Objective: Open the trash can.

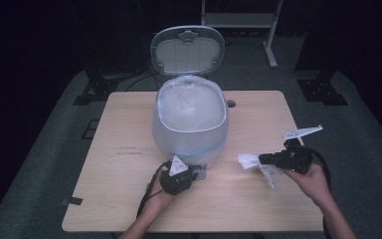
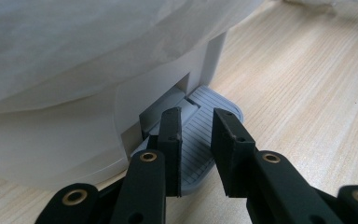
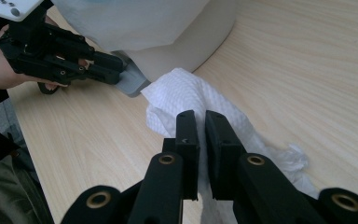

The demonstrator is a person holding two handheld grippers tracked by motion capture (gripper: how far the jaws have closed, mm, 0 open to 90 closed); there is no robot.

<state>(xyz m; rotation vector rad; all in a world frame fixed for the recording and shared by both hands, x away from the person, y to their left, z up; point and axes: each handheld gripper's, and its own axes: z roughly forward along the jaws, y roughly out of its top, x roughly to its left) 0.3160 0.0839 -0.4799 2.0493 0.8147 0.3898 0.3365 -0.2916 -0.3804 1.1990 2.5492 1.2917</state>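
— What have I got nearest me?

— My right hand-held gripper (image 3: 196, 122) is clamped on a white paper towel (image 3: 186, 95), lifted above the worktop (image 1: 258, 199). Its own view shows the towel's crumpled tail.

— And the left?

— My left hand-held gripper (image 2: 196, 135) has its jaws nearly together, resting on the grey pedal (image 2: 203, 140). Beyond, the pedal bin (image 1: 191, 124) stands lid (image 1: 186, 50) up, lined with a white bag (image 1: 189, 107).
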